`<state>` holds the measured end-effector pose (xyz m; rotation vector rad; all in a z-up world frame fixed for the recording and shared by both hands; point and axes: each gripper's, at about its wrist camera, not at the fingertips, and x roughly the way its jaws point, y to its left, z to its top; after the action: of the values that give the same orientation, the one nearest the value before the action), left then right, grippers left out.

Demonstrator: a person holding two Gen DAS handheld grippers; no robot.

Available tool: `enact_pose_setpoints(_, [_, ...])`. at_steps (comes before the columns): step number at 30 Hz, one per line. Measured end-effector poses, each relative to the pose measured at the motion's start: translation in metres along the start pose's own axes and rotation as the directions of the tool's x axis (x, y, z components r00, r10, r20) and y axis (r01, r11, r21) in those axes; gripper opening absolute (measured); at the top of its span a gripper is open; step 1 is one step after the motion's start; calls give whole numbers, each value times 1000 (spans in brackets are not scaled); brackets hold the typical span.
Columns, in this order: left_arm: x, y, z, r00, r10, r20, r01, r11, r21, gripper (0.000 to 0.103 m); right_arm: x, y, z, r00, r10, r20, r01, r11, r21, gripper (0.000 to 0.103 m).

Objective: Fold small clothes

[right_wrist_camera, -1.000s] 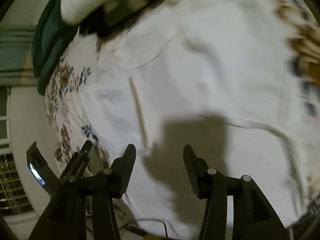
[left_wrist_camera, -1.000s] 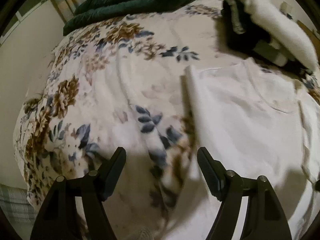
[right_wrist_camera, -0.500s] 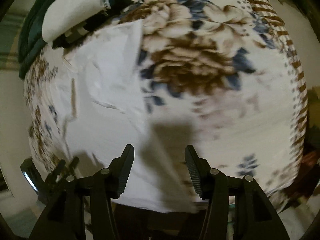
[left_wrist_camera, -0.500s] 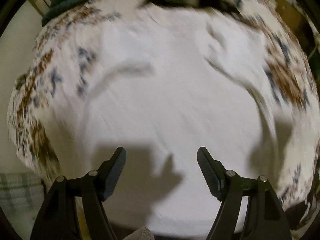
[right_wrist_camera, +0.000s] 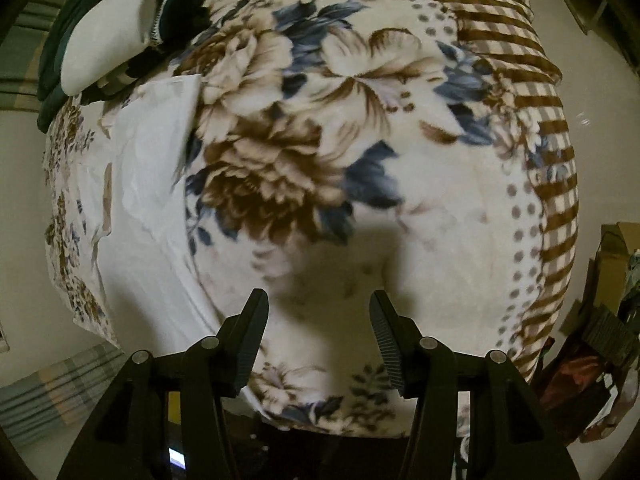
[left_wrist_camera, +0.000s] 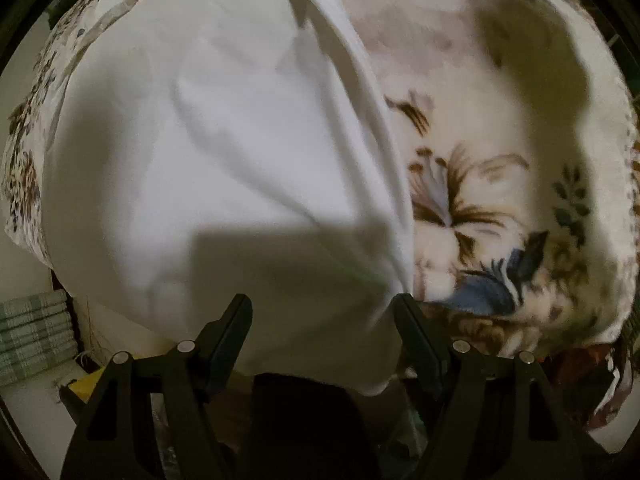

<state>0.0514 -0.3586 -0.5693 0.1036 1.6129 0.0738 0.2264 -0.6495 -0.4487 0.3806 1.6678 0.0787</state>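
A white garment lies spread on a floral blanket; its right edge runs down the middle of the left wrist view. My left gripper is open and empty, just above the garment's near hem. In the right wrist view the same white garment lies at the left. My right gripper is open and empty over the bare floral blanket, to the right of the garment.
A pile of dark green and white clothes sits at the far left of the blanket. A brown checked border runs along the blanket's right side. Boxes and clutter stand off the bed at the right.
Both grippers have swung to the right. The left view went from blanket beside the garment to the garment's near hem. The right view went from the garment to bare blanket. Both stay open.
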Motion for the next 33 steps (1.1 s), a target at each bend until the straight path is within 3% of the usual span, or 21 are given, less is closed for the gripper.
enact_pose_setpoints(2, [6, -4, 1, 1000, 7, 29, -6, 1000, -13, 43, 6, 2, 9, 1000, -7, -9, 7, 1000, -26, 55])
enact_pose_setpoints(4, [2, -3, 0, 998, -33, 52, 36, 998, -44, 3, 14, 9, 17, 1000, -16, -13, 15, 998, -59, 55])
enact_pose_setpoints(7, [-18, 8, -9, 993, -16, 114, 28, 994, -105, 3, 26, 25, 32, 1000, -7, -16, 6, 995, -99, 55])
enact_pose_setpoints(13, [-54, 54, -22, 984, 16, 177, 26, 972, -234, 2, 53, 67, 74, 995, 97, -18, -99, 985, -141, 55])
enact_pose_setpoints(21, [-82, 91, -27, 972, 63, 226, 7, 954, -298, 2, 95, 118, 144, 961, 269, -59, -273, 959, -74, 55])
enact_pose_setpoints(26, [-88, 106, -26, 970, 59, 235, 17, 950, -312, 2, 132, 144, 167, 945, 307, -110, -309, 951, 0, 55])
enact_pose_setpoints(27, [-90, 111, -26, 970, 56, 235, 21, 949, -314, 2, 136, 148, 168, 944, 307, -118, -309, 951, 4, 50])
enact_pose_setpoints(28, [-91, 117, -26, 971, 48, 235, 31, 947, -321, 2, 140, 155, 168, 942, 314, -120, -315, 949, 14, 30])
enact_pose_setpoints(30, [-96, 131, -24, 972, 22, 234, 59, 940, -335, 2, 140, 167, 164, 948, 295, -116, -296, 955, 11, 8])
enact_pose_setpoints(33, [-101, 159, -21, 970, -2, 243, 91, 929, -358, 2, 120, 200, 159, 956, 281, -81, -286, 956, -59, 6])
